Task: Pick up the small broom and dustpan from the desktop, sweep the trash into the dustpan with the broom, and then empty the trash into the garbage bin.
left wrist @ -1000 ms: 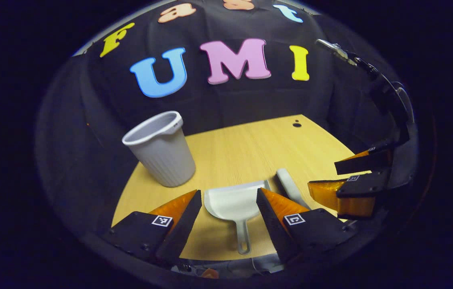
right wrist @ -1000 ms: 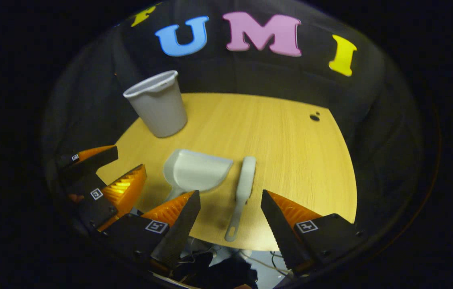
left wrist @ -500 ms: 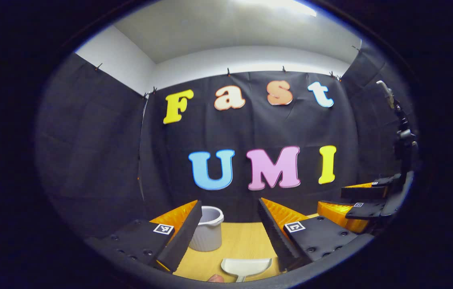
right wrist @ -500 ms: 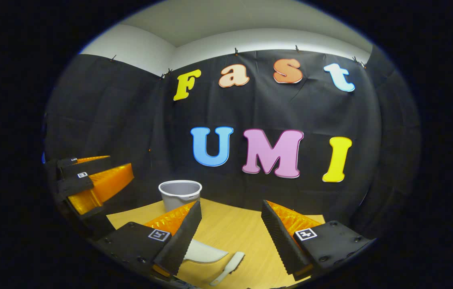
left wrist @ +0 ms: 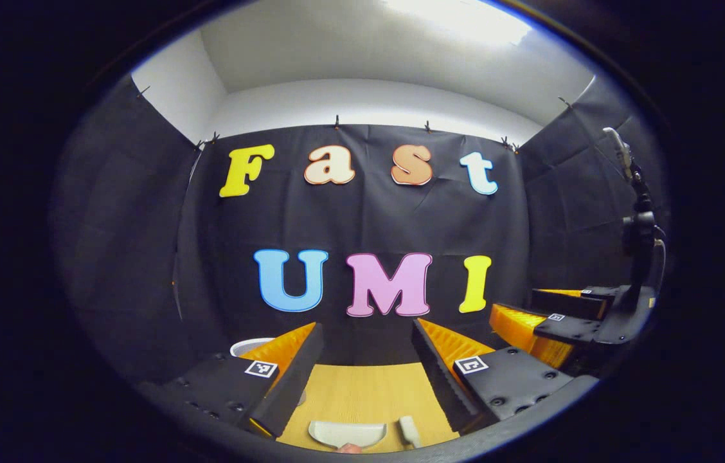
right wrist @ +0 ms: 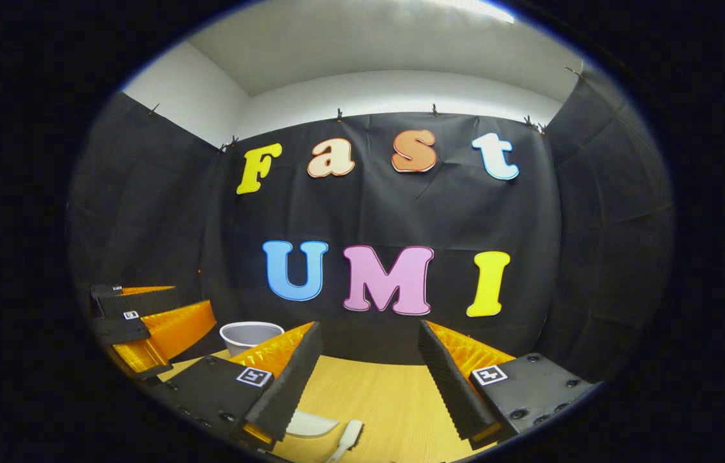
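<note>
While both grippers hang above the desk point(right wrist: 394, 399) facing the back wall, left gripper point(left wrist: 366, 379) is spread, gripping nothing; right gripper point(right wrist: 369, 379) same, released; dustpan point(left wrist: 346, 433) and broom point(left wrist: 409, 429) lie side by side on the desk at the near edge; bin point(right wrist: 249, 334) stands far left.

Left gripper point(left wrist: 366, 341): two wedge-shaped fingers point(left wrist: 288, 370), each with a ribbed outer shell and a finely serrated inner pad. Each finger is mounted on a flat black base plate point(left wrist: 510, 382) fastened with several round screws. Each plate carries one small square black-and-white marker point(left wrist: 470, 365).

Right gripper point(right wrist: 369, 341): same construction, with ribbed wedge fingers point(right wrist: 285, 373), black screw-fastened base plates point(right wrist: 533, 386) and one square marker point(right wrist: 492, 375) per plate. In the left gripper view, a black mast point(left wrist: 635, 218) with a pale tip rises from its body.
</note>
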